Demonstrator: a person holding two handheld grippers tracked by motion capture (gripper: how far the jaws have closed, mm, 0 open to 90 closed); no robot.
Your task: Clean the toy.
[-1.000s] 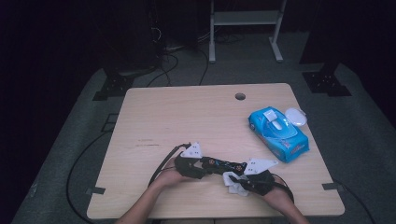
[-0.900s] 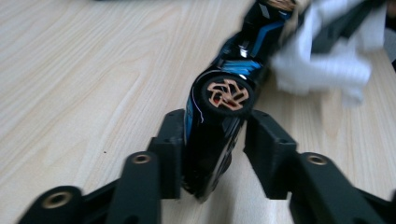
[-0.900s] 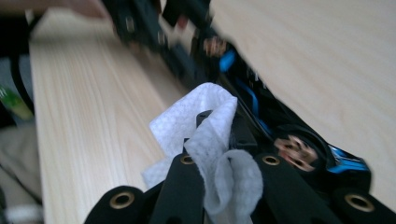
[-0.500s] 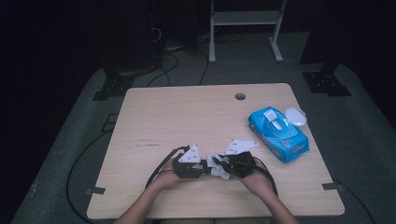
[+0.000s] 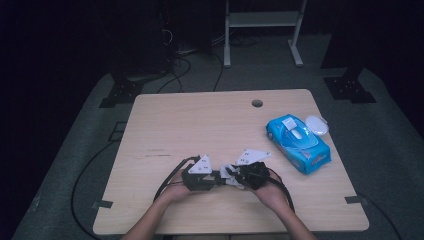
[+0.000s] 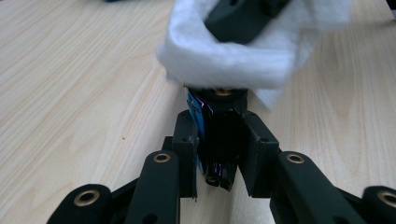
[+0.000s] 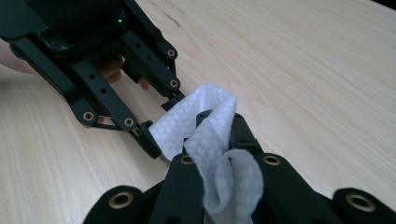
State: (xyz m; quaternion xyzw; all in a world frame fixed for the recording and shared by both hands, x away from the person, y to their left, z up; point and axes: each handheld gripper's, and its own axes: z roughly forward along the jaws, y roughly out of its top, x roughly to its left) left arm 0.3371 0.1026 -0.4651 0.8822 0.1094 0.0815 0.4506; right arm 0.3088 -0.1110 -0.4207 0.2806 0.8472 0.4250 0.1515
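Note:
Near the table's front edge my two grippers meet tip to tip. My left gripper (image 5: 219,178) (image 6: 218,140) is shut on a small dark object with a blue side (image 6: 211,135), which stands upright between the pads. My right gripper (image 5: 234,176) (image 7: 219,125) is shut on a white wipe (image 7: 205,126) folded over its jaw tips. In the left gripper view the wipe (image 6: 233,51) hangs right above the dark object and touches its top end. In the high view the wipe (image 5: 228,170) sits between the two hands.
A blue wipes pack (image 5: 298,143) lies at the right of the wooden table (image 5: 200,125), with a white lid (image 5: 316,124) beside it. A cable hole (image 5: 257,103) is near the far edge. Black cables (image 5: 170,177) trail off the front edge.
My right gripper has moved left and a little farther from the front edge with the wipe, up to the left gripper's tips. The left hand has stayed put.

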